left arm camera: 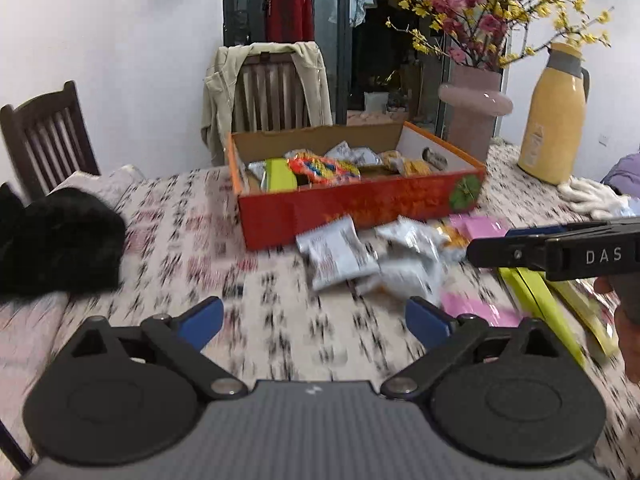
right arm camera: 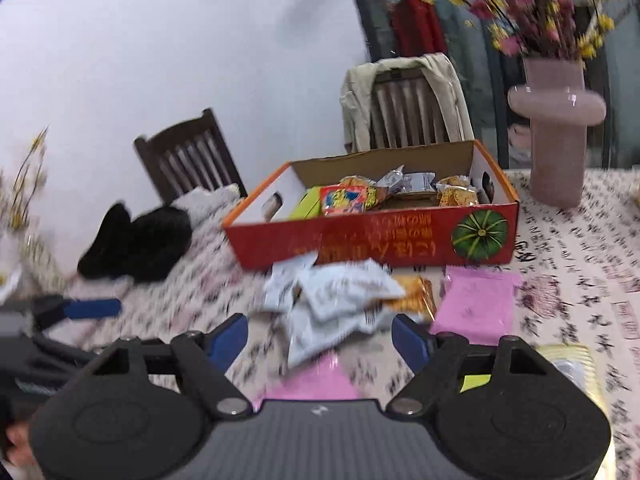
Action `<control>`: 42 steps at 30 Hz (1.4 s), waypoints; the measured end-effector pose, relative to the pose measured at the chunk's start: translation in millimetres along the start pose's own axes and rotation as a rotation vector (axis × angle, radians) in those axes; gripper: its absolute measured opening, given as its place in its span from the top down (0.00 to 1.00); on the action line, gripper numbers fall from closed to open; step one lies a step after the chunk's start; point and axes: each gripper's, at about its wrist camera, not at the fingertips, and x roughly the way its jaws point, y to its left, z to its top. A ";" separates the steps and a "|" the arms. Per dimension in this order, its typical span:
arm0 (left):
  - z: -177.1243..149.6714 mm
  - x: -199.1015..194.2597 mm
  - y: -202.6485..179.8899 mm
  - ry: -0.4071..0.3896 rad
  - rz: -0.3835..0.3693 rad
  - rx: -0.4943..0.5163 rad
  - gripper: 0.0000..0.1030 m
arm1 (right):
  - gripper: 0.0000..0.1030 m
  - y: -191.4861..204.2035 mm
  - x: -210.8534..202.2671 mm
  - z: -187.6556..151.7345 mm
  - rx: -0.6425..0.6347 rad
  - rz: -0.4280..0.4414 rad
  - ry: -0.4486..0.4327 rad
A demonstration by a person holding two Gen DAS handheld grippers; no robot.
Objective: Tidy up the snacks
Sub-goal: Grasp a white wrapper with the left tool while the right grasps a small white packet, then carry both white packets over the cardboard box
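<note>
A red cardboard box (left arm camera: pixel 360 208) (right arm camera: pixel 376 240) holds several snack packets. In front of it lies a loose pile of silver-white packets (left arm camera: pixel 340 256) (right arm camera: pixel 340 300), an orange packet (right arm camera: pixel 416 300), pink packets (right arm camera: pixel 476 304) (left arm camera: pixel 480 226) and yellow-green packets (left arm camera: pixel 536 300). My left gripper (left arm camera: pixel 314 320) is open and empty, above the cloth short of the pile. My right gripper (right arm camera: pixel 320 340) is open and empty, low over the near side of the pile. It shows side-on in the left wrist view (left arm camera: pixel 560 254).
The table has a patterned cloth (left arm camera: pixel 192 240). A black fluffy thing (left arm camera: pixel 60 244) lies left. A pink vase of flowers (right arm camera: pixel 556 128) and a yellow thermos (left arm camera: pixel 554 116) stand at the back right. White gloves (left arm camera: pixel 592 198) lie far right. Chairs stand behind.
</note>
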 end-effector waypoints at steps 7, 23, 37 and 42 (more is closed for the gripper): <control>21.2 70.1 15.6 0.022 -0.100 -0.081 0.15 | 0.26 -10.8 53.7 24.6 0.113 -0.049 -0.003; 13.7 129.0 7.8 0.068 -0.050 0.012 0.62 | 0.36 4.5 87.4 13.0 -0.153 -0.150 0.036; 17.2 43.4 34.3 -0.033 -0.009 -0.014 0.62 | 0.39 14.1 88.7 1.4 -0.204 -0.087 0.099; 21.7 26.4 35.0 -0.060 -0.005 -0.009 0.62 | 0.44 16.0 85.8 1.4 -0.198 -0.071 0.118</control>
